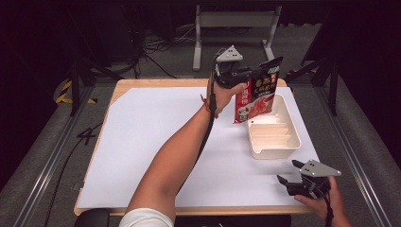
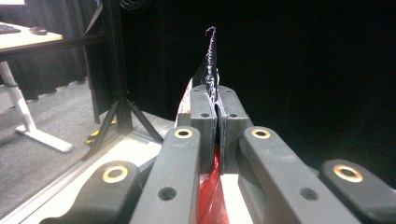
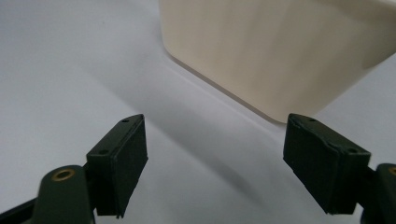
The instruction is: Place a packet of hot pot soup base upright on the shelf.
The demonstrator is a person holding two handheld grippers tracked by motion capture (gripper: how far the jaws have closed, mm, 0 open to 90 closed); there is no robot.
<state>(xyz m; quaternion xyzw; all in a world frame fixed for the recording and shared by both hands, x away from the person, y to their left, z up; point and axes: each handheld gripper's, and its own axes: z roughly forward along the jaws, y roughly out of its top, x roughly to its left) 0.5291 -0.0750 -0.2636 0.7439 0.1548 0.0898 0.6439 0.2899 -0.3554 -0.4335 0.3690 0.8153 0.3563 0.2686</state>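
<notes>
The left claw (image 1: 257, 72) is clenching the upper part of a red snack bag (image 1: 257, 97), holding it in the air over the far end of a cream tray (image 1: 293, 142); the bag's bottom edge is hanging just at or slightly above the tray's far rim, and whether it is touching there cannot be told. In the left gripper view the left claw (image 2: 217, 100) is pressing its two black pads tight together on the bag's thin top edge (image 2: 211, 56), which is rising as a crimped seam above them, while red film is showing below between the arms. The tray is sitting on the white sheet covering the worktop (image 1: 156, 137), toward its right side, with ribbed dividers inside. The right claw (image 1: 287, 171) is resting low near the worktop's near right corner, well apart from the bag, its jaws standing wide and gripping nothing. In the right gripper view the right claw (image 3: 215, 163) is pointing at the tray's outer wall (image 3: 280, 56), close ahead.
</notes>
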